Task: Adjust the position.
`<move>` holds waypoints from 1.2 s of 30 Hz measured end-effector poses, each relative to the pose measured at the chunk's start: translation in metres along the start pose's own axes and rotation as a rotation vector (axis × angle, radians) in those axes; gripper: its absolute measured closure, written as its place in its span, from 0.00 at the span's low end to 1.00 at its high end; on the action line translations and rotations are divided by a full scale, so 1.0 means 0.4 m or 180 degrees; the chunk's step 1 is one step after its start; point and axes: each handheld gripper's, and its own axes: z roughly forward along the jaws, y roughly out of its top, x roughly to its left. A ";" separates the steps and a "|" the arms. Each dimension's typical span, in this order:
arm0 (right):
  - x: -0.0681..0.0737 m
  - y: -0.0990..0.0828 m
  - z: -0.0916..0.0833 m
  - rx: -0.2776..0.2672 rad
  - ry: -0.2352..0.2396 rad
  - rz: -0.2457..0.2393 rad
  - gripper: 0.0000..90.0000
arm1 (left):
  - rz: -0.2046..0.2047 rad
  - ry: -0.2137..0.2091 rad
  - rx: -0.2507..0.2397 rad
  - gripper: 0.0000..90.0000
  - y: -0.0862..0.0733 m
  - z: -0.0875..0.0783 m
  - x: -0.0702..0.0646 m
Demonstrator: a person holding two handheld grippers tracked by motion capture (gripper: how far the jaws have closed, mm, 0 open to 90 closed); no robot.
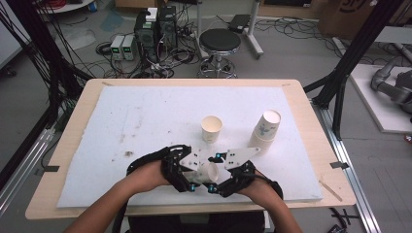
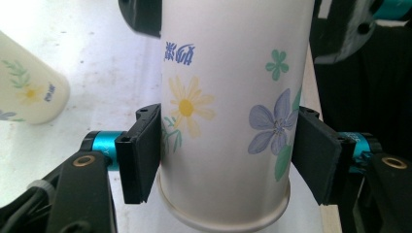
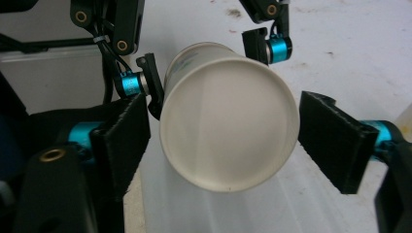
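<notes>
On a white foam sheet (image 1: 145, 121) over a wooden table (image 1: 73, 145), in a lab strewn with cables, we hold a flowered paper cup (image 1: 210, 172) clamped in our left gripper (image 1: 197, 170), its base between our right gripper's (image 1: 221, 170) parted jaws near the front edge.

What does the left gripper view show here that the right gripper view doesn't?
The left gripper view gives the held cup's printed side, with yellow and blue flowers, the left gripper's pads pressed on its wall, and another flowered cup lying farther off. The right gripper view gives that held cup's plain round bottom between the right gripper's jaws, with a gap at one pad. Both show the held cup and the white table cover.
</notes>
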 end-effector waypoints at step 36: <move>-0.016 -0.009 -0.032 -0.0172 0.0155 0.0084 0.40 | -0.0916 0.0253 -0.1749 0.21 -0.177 -0.045 -0.023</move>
